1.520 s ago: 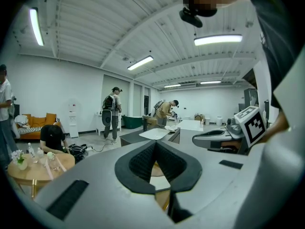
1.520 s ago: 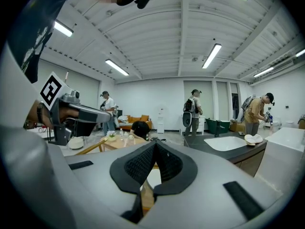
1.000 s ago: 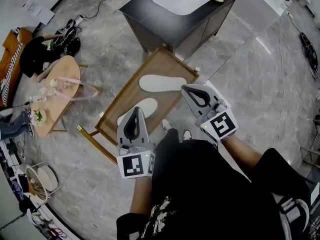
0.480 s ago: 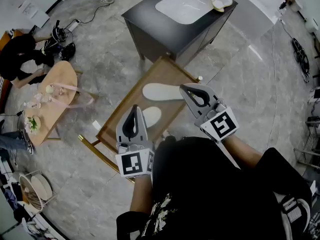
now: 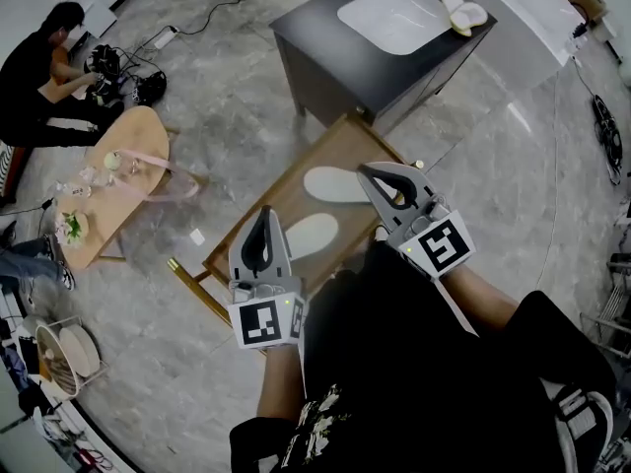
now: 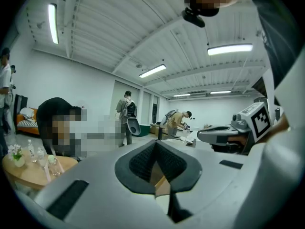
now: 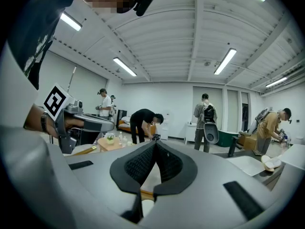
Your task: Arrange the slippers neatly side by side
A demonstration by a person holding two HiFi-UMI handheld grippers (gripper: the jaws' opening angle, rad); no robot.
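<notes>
Closing in | left tool [image 5: 264, 215], right tool [image 5: 365, 170] clenched, empty | slippers [image 5: 333, 183] ahead between them, still crooked

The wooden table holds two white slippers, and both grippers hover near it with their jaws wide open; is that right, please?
Not quite: the jaws of the left gripper and the right gripper are shut and empty, as the two gripper views show. The two white slippers do lie on the wooden table.

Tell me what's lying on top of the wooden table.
On the wooden table: a far slipper and a near slipper, both white, apart. The right tool covers its right edge; anything beneath is hidden.
</notes>
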